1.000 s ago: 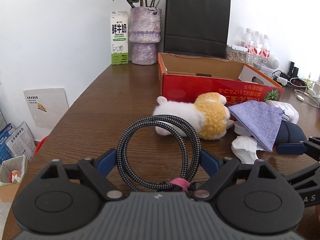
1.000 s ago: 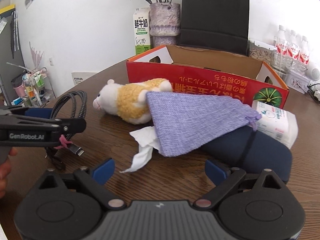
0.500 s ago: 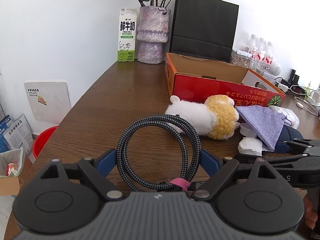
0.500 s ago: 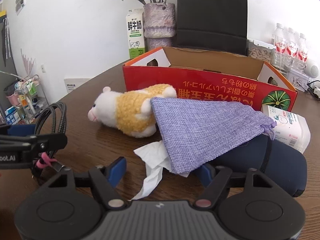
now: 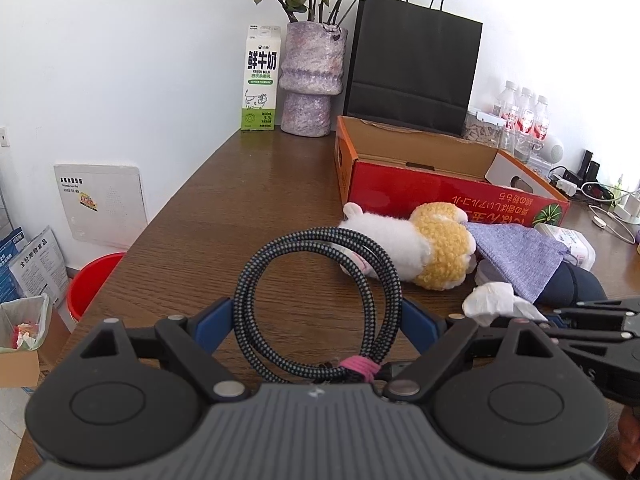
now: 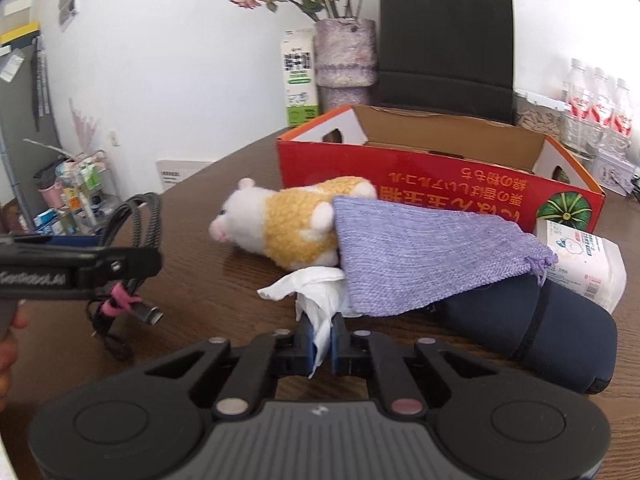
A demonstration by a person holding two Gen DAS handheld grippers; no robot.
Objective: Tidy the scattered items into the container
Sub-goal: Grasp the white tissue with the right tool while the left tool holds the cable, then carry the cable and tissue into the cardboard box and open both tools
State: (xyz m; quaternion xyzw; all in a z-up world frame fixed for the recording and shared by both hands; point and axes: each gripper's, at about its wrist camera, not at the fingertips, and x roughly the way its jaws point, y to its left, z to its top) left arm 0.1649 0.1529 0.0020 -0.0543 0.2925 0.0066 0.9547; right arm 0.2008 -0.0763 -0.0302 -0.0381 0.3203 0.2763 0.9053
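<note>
My left gripper (image 5: 316, 316) is shut on a coiled black braided cable (image 5: 384, 276) tied with a pink band, held upright just above the wooden table. My right gripper (image 6: 322, 336) is closing its jaws on a crumpled white tissue (image 6: 316, 284), and its pads press the tissue's hanging end. The tissue lies partly under a purple knit pouch (image 6: 420, 256). A white-and-yellow plush toy (image 6: 292, 220) lies in front of the open red cardboard box (image 6: 400, 176). A dark blue case (image 6: 540, 332) and a wipes pack (image 6: 580, 264) lie to the right.
Behind the box stand a milk carton (image 5: 260, 84), a purple vase (image 5: 312, 80) with dried roses, and a black paper bag (image 5: 412, 72). Water bottles (image 5: 524, 116) and chargers sit at the far right. A red bucket (image 5: 94, 284) stands on the floor past the table's left edge.
My right gripper's jaws have gone from wide apart to pinched on the white tissue. The left gripper kept the cable and barely moved.
</note>
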